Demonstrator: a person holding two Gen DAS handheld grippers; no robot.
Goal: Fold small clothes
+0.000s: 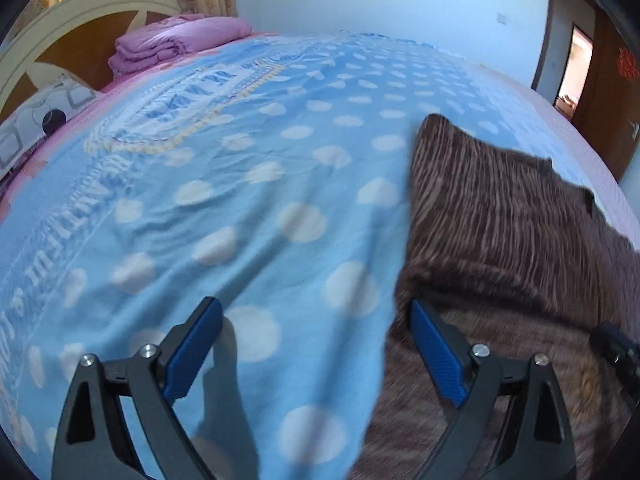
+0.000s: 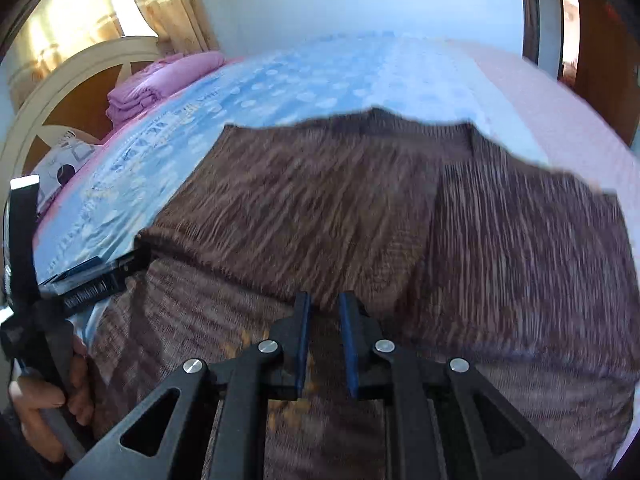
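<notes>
Brown ribbed knit garment [image 2: 360, 208] lies spread on a bed, over a soft blue blanket [image 1: 240, 200] with white dots; its nearer part is folded over and blurred, and its edges run out of frame at 3 and 6 o'clock. The left gripper [image 1: 316, 344] stands wide, blue ridged pads bare, one side over blanket, the other over the knit. The right gripper [image 2: 325, 336] is narrow, a slim gap showing, over the knit; whether it pinches cloth is unclear. At 10 o'clock sits folded pink bedding [image 1: 172, 40].
</notes>
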